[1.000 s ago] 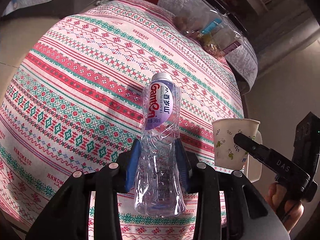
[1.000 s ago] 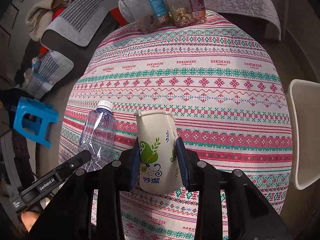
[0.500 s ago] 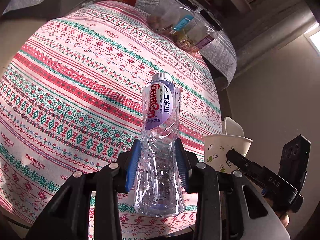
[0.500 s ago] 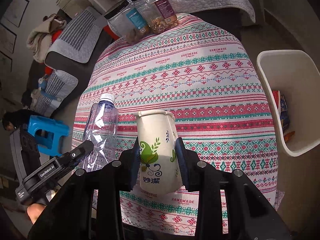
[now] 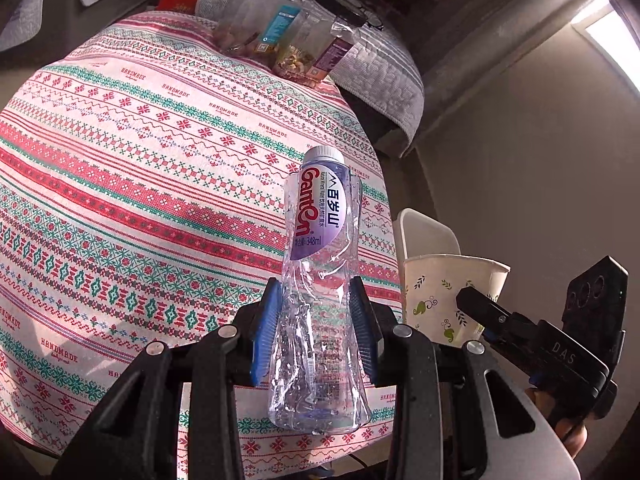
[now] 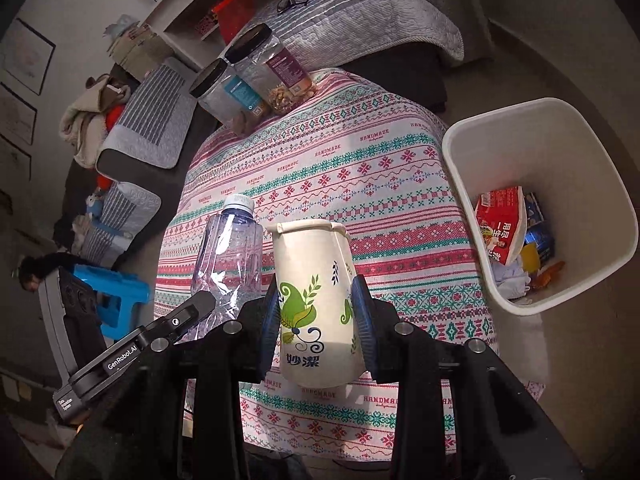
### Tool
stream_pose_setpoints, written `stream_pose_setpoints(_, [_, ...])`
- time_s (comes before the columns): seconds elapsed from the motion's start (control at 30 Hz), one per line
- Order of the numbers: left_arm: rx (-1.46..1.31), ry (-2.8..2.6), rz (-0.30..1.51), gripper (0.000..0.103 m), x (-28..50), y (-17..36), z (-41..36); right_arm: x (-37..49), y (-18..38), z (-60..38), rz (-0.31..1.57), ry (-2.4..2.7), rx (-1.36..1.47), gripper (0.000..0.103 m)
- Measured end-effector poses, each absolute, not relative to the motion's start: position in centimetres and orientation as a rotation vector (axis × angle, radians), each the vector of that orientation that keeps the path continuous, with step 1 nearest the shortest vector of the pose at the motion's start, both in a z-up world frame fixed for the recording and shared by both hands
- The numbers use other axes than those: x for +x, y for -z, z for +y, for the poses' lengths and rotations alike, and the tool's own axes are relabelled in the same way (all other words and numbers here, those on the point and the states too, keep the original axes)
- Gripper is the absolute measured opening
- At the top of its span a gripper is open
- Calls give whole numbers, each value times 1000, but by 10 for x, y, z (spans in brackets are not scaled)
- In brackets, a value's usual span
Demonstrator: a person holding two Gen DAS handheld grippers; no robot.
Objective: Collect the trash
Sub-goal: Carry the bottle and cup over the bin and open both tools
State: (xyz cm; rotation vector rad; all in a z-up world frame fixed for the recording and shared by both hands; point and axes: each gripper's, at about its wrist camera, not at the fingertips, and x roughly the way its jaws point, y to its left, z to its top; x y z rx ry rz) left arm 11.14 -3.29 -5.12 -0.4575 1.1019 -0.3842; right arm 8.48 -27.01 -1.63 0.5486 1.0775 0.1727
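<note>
So the left gripper has its blue pads squeezed onto a crumpled clear plastic water bottle with a purple label, held above the striped patterned tablecloth. The right gripper pinches a squashed white paper cup with green leaf print. The white plastic trash bin sits just beside the table, with wrappers inside.

In the right wrist view, the waste bin stands just beside the right edge of the cloth-covered table, with wrappers lying inside it. Two jars stand side by side at the table's far edge, a cushioned seat behind them. The bottle is held left of the paper cup, both above the table's near end.
</note>
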Motion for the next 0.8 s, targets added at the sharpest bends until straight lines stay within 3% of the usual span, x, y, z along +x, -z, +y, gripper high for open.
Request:
stream_pose_setpoints(0.47, [-495,583,1085,35,110,29,-145,56,0,-405,939,1,766,34])
stream_pose_setpoints(0.8, [-470,636,1131,36,135,55,-239,56,21,-467,918,164,855,37])
